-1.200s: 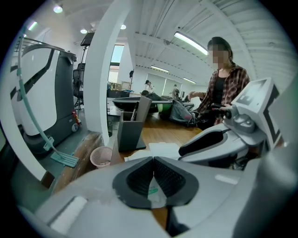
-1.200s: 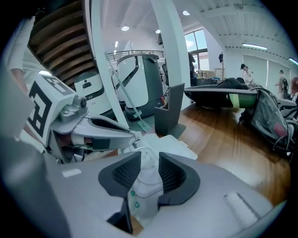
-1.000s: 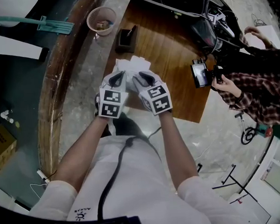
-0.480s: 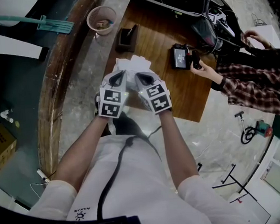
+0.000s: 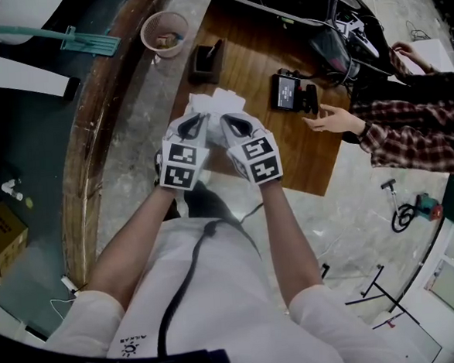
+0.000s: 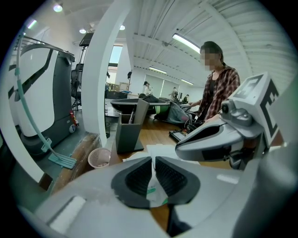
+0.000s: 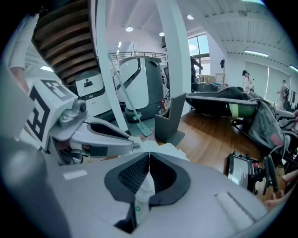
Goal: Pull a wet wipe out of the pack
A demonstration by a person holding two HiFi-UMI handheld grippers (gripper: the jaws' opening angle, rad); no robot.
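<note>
The brown wooden tabletop [image 5: 307,159] is left bare towards its right edge. Over its left edge, the soft white wet-wipe pack with green print [image 6: 153,189] is clamped by the left gripper [image 6: 153,160]. It is also pinched by the right gripper [image 7: 149,155], whose jaws have just been closing.

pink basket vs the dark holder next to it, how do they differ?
Basket is round, pink, mesh-walled; holder is boxy, dark, solid-walled. Basket stands off the wooden table; holder stands on its edge. Both upright, open-topped, with something inside.
</note>
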